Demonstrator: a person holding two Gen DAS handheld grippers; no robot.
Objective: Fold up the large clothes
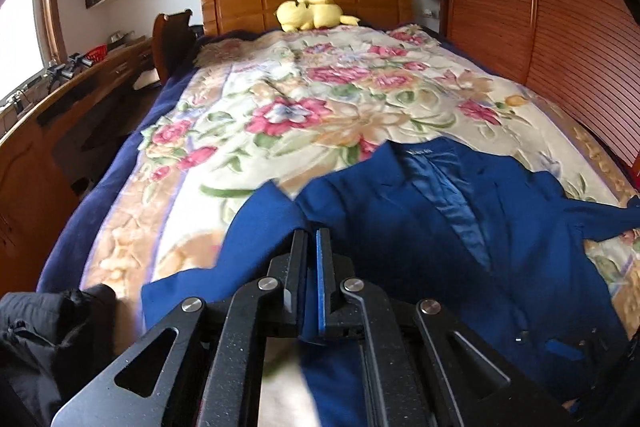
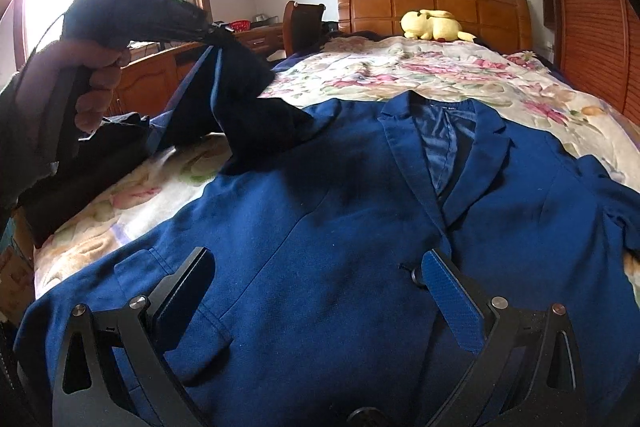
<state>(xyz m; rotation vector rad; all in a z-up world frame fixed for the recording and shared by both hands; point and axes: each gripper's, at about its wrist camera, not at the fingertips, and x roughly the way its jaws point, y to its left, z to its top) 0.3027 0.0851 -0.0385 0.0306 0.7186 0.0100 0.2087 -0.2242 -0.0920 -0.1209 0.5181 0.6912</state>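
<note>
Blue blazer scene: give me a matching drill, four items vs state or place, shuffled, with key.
Items:
1. left gripper
2. right gripper
3. blue blazer
4. yellow plush toy

States or places:
A. lies by the headboard
B. fingers spread wide, nothing between them
C. spread front-up on the floral blanket, sleeve lifted
D. fingers closed on the sleeve

Pairs: 1-D, 2-B, 3-C, 4-A

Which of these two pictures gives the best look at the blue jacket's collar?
The right wrist view. There the collar sits near the middle, sharp, with both lapels and the lining of the blue jacket showing. In the left wrist view the collar is farther off toward the right, blurred, with the shut left gripper clamping the sleeve.
</note>
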